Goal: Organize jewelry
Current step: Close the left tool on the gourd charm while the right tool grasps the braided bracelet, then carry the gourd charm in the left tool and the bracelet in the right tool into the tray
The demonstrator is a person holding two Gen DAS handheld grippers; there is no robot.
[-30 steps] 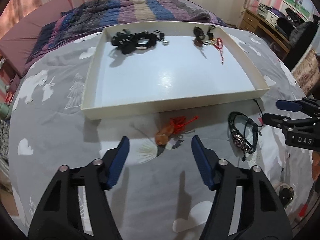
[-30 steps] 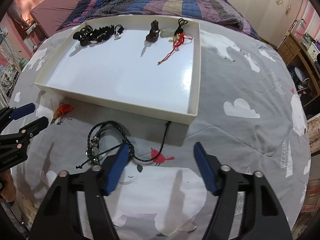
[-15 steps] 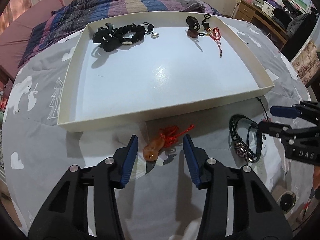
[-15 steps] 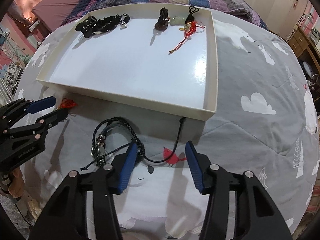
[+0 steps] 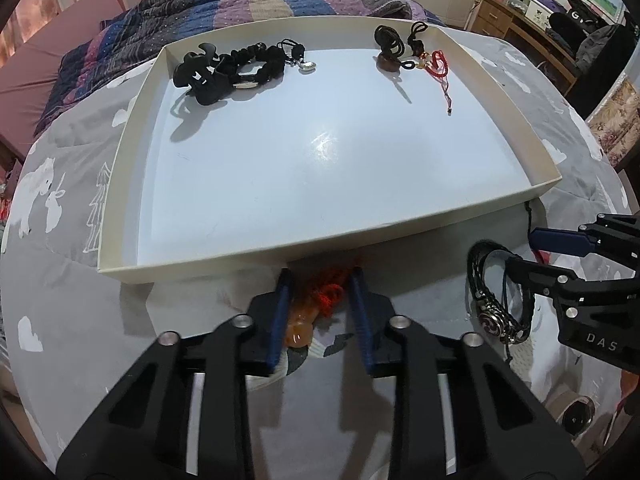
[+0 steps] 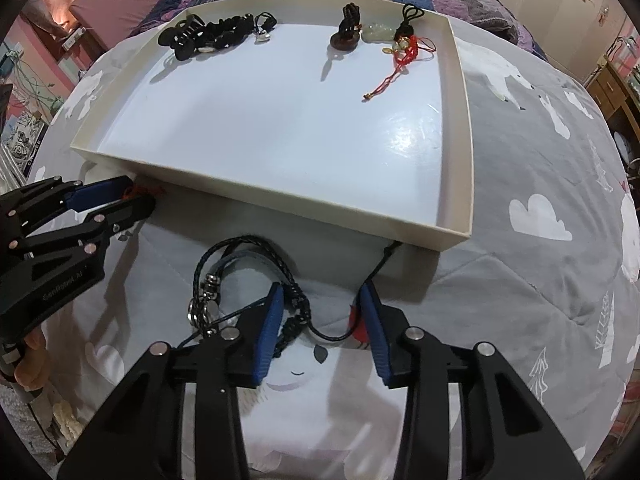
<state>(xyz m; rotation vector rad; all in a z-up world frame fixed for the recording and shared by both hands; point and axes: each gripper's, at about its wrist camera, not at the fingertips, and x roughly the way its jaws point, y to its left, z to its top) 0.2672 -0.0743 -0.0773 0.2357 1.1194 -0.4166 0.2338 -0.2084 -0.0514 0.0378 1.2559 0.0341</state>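
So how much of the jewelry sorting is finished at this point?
Partly done. The white tray already holds black hair ties and corded pendants along its far edge. In hand: the left gripper straddles the orange pendant with red cord, jaws apart, and the right gripper straddles the cord of the braided black bracelet. Both pieces lie on the bedspread, not yet lifted into the tray.

The tray [image 5: 120, 184] lies on the bedspread [image 6: 540, 280] just ahead of both claws. The pendant [image 5: 320, 304] sits between the left gripper [image 5: 320, 280] fingers, the bracelet [image 6: 236, 276] left of the right gripper [image 6: 320, 304], its cord between those fingers.
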